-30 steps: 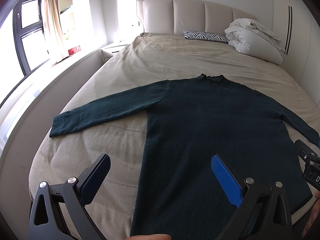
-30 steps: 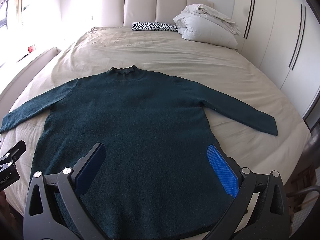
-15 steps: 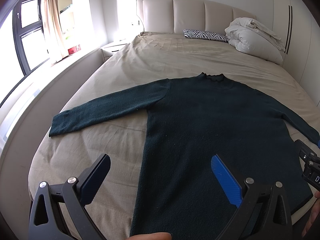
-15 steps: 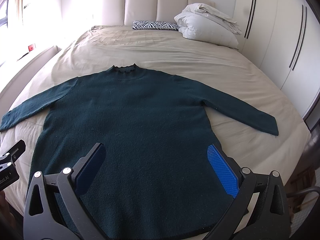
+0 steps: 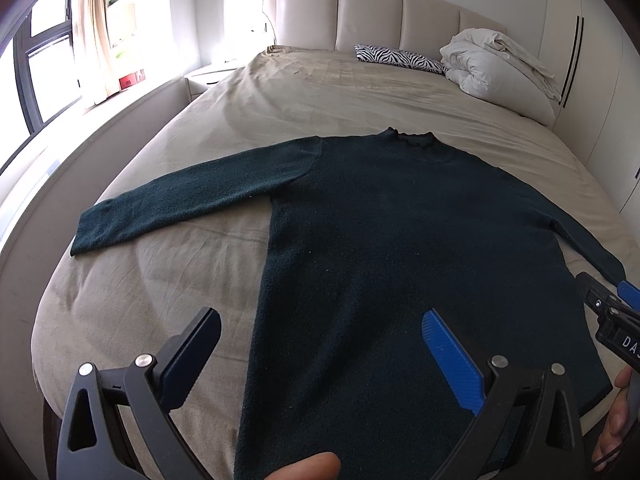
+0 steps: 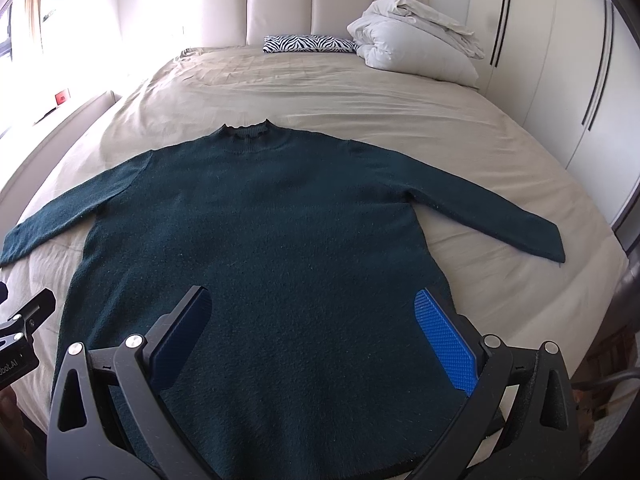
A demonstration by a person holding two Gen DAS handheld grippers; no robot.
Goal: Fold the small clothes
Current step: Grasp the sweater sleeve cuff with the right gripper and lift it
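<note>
On a beige bed point(image 5: 192, 280), a dark green sweater point(image 6: 272, 248) lies flat, sleeves spread, collar toward the headboard point(image 6: 312, 8).

Both tools hover above its hem with fingers spread wide and nothing held: the left tool point(image 5: 320, 360) over the sweater's left edge, the right tool point(image 6: 312, 336) over its right side.

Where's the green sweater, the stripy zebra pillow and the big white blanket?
green sweater point(image 6: 260, 240): right wrist view, chest.
zebra pillow point(image 6: 310, 44): right wrist view, middle.
white blanket point(image 6: 416, 46): right wrist view, front fold.
</note>
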